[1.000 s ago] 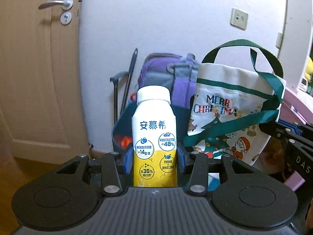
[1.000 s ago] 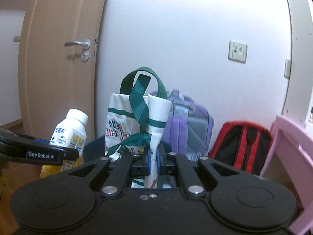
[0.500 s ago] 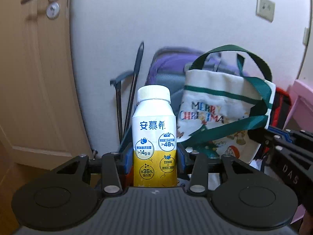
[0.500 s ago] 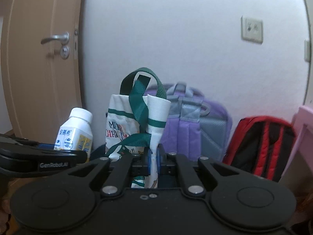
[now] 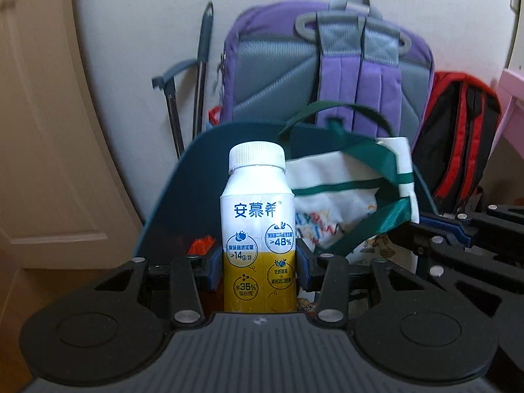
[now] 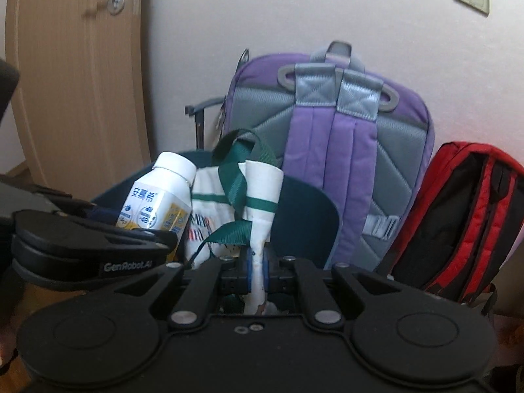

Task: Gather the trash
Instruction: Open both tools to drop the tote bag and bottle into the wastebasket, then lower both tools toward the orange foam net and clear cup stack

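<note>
A: What has changed?
B: Both tongs have dropped toward the dark bin; the backpacks loom larger.
A: The grips?
B: Left tongs clamp the yogurt bottle over the bin's mouth. Right tongs, just easing, pinch the tote bag at the rim.
A: Obstacles?
B: Purple backpack, red backpack behind.

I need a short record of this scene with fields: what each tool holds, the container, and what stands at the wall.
left tool: shut on bottle, upright, cap on
right tool: shut on tote bag, pinching its cloth
bin: dark teal, open, right behind bottle and bag
wall: purple backpack, red backpack
door: closed
</note>
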